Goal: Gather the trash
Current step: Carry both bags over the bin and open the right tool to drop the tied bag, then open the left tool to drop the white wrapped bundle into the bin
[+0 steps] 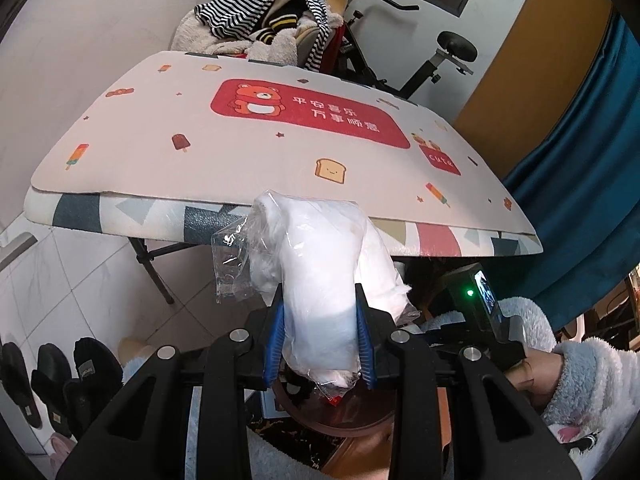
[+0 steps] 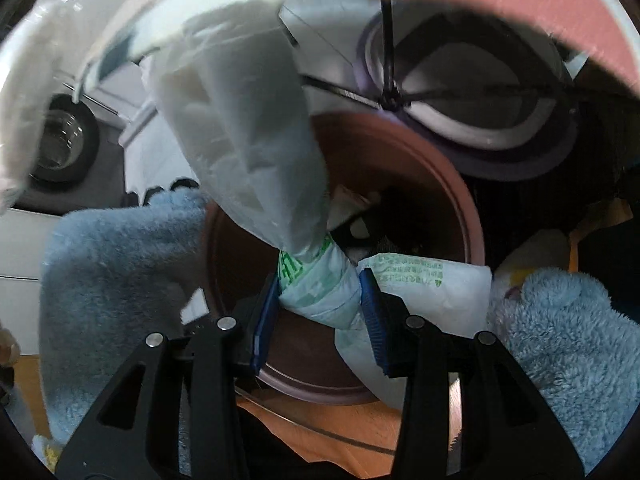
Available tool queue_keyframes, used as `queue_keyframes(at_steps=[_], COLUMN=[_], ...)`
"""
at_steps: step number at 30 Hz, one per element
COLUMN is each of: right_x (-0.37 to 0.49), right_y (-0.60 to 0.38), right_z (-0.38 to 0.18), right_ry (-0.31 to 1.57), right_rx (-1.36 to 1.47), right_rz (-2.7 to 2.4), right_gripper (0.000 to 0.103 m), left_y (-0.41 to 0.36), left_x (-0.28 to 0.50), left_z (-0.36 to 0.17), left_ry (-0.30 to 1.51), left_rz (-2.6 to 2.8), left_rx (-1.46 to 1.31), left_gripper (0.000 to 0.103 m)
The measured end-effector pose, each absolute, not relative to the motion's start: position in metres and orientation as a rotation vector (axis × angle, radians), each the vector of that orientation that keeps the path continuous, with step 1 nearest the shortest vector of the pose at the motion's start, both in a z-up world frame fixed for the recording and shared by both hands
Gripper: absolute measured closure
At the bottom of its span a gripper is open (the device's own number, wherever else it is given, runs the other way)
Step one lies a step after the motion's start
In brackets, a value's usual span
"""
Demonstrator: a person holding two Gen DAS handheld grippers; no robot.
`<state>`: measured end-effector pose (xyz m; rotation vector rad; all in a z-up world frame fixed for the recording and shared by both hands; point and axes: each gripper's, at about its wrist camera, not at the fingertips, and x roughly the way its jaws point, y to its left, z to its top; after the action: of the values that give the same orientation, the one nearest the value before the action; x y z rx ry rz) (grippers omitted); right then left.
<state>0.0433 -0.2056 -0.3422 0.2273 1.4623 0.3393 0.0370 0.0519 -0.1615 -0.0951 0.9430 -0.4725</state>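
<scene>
In the left wrist view my left gripper (image 1: 320, 300) is shut on a white wad of tissue in clear plastic wrap (image 1: 320, 264), which sticks up past the blue pads in front of the table edge. Beneath it shows part of a brown round bin (image 1: 336, 426). The right wrist view points steeply down into the same brown bin (image 2: 460, 200). My right gripper (image 2: 320, 284) is shut on a white plastic bag with green print (image 2: 316, 292), just above the bin's mouth. The bag's long body (image 2: 248, 128) rises up and to the left. Dark scraps lie inside the bin.
A folding table with a cartoon bear mat (image 1: 280, 148) stands ahead, with clothes piled on a chair (image 1: 264, 24) and an exercise bike (image 1: 440, 56) behind it. Dark slippers (image 1: 60, 380) lie on the floor tiles at left. Fluffy blue sleeves (image 2: 116, 264) flank the bin. A purple basin (image 2: 480, 92) sits beyond it.
</scene>
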Motion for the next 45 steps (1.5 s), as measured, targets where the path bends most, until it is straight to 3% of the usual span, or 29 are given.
queue_keyframes(at_steps=[3,5,8,17,24,30,45], right_x=[0.041,0.039,0.04,0.022,0.019,0.01,0.01], right_y=[-0.205,-0.205,-0.209,-0.235,-0.259,-0.261,-0.275], right_z=[-0.345,-0.34,-0.328,-0.26,-0.218,-0.2,-0.218], right_ry=[1.468,1.451,1.403,1.062,0.857,0.689,0.71], right_rx=[0.221,0.218,0.222,0.171,0.19,-0.011,0.055], right_rz=[0.327,0.333,0.334,0.307,0.28,0.214,0.146], right_gripper=[0.053,0.042,0.036,0.012,0.006,0.006,0.006], left_y=[0.05,0.049,0.047,0.021,-0.01,-0.034,-0.058], left_x=[0.037,0.038,0.039,0.035,0.035,0.027,0.025], left_z=[-0.163,-0.165,-0.167,-0.184,-0.204,-0.226,-0.262], left_ry=[0.949,0.951,0.954,0.964,0.973,0.92,0.989], left_rz=[-0.479,-0.481,-0.486,-0.534,-0.581,-0.628,-0.665], left_rx=[-0.091,-0.086,-0.081,-0.008,0.037,0.101,0.139], left_gripper=[0.073,0.073,0.073,0.072,0.072,0.071,0.068])
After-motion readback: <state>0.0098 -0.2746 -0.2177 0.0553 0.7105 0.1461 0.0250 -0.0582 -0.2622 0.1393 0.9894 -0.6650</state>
